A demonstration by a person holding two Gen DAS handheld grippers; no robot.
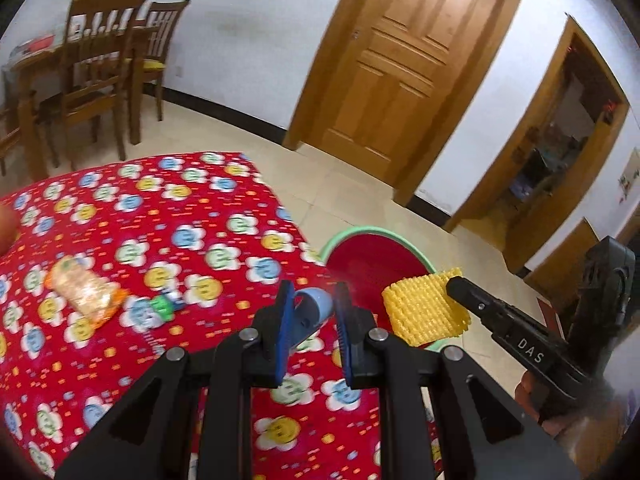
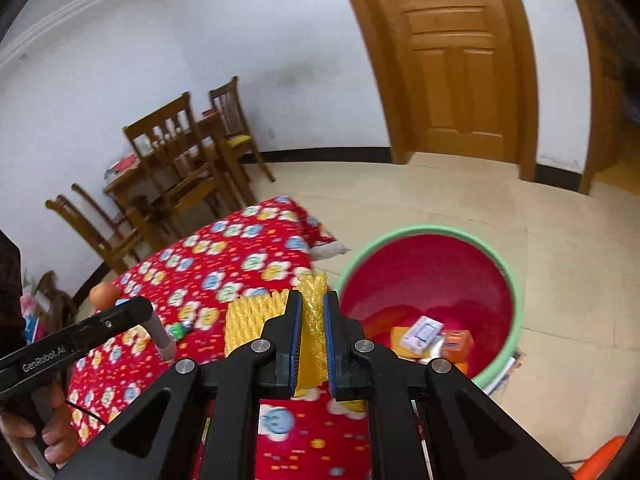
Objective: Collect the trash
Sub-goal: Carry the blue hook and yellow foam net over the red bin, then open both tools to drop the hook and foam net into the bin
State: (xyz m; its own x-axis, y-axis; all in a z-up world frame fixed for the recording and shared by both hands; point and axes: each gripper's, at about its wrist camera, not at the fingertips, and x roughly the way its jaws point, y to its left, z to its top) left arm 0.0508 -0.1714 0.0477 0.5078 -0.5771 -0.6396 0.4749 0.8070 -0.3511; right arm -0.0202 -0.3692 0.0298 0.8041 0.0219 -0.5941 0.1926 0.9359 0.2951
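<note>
My left gripper (image 1: 310, 300) is shut on a grey-blue tube-like piece (image 1: 316, 306) above the table's right edge. My right gripper (image 2: 312, 308) is shut on a yellow foam net sleeve (image 2: 256, 320), also seen in the left wrist view (image 1: 424, 308), held near the rim of the red bin with a green rim (image 2: 424, 232). The bin holds a white carton (image 2: 422, 332) and an orange box (image 2: 456, 340). An orange snack wrapper (image 1: 86, 292) and a small green-capped item (image 1: 162, 306) lie on the red flowered tablecloth (image 1: 160, 216).
The bin (image 1: 340, 240) stands on the tiled floor to the right of the table. Wooden chairs (image 1: 100, 64) and a dining table stand at the back left. A wooden door (image 1: 400, 64) is behind. An orange fruit (image 2: 105, 293) sits at the table's left.
</note>
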